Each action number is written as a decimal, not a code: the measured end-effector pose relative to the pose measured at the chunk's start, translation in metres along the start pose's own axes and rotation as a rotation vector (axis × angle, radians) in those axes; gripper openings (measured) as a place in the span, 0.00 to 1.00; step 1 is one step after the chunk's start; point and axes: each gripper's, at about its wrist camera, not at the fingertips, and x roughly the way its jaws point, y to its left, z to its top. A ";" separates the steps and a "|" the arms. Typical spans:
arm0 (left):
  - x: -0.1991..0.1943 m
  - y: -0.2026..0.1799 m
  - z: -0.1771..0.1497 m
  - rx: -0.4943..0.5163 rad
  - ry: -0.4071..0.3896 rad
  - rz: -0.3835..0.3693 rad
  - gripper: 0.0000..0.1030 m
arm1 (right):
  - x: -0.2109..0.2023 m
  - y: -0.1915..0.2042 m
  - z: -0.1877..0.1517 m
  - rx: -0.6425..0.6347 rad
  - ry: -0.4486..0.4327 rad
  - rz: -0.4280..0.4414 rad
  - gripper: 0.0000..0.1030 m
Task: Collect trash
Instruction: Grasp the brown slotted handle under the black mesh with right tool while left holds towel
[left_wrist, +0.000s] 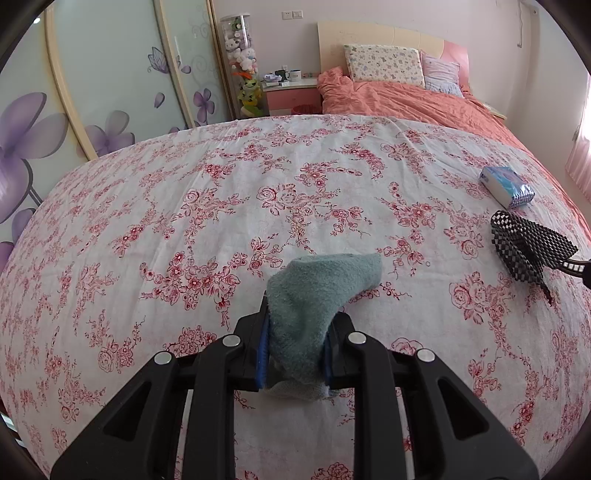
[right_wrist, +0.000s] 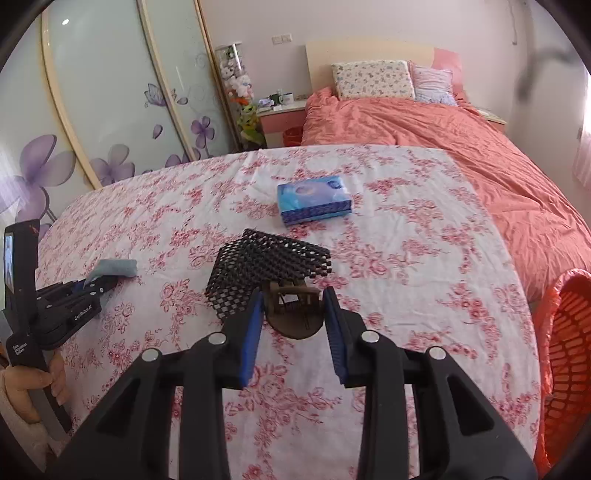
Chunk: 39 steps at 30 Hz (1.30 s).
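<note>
My left gripper (left_wrist: 299, 314) is shut on a grey-green sock (left_wrist: 321, 288), whose toe end sticks out forward over the floral sheet (left_wrist: 221, 206). In the right wrist view the same gripper (right_wrist: 99, 288) and sock (right_wrist: 114, 267) sit at the left, with a hand (right_wrist: 55, 373) on the handle. My right gripper (right_wrist: 293, 295) is closed around the brownish end of a black mesh piece (right_wrist: 266, 266), which stands up tent-like just beyond its fingers. From the left wrist view the mesh (left_wrist: 528, 247) fans out from the right fingertips (left_wrist: 580, 267) at the frame's right edge.
A blue tissue pack (right_wrist: 314, 199) lies on the sheet beyond the mesh. An orange plastic basket (right_wrist: 565, 354) stands off the bed's right side. A salmon duvet (right_wrist: 424, 125) and pillows cover the far half. A small red bin (right_wrist: 293, 136) stands by the nightstand, and sliding wardrobe doors line the left.
</note>
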 end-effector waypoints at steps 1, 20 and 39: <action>0.000 0.000 0.000 0.000 0.000 0.000 0.21 | -0.002 -0.001 -0.002 -0.003 -0.001 -0.008 0.32; 0.000 -0.004 -0.001 0.026 -0.002 0.033 0.21 | 0.014 -0.019 -0.032 -0.032 0.109 -0.120 0.48; -0.007 -0.007 -0.008 0.029 -0.007 -0.100 0.21 | -0.010 -0.067 -0.050 0.095 0.082 -0.280 0.34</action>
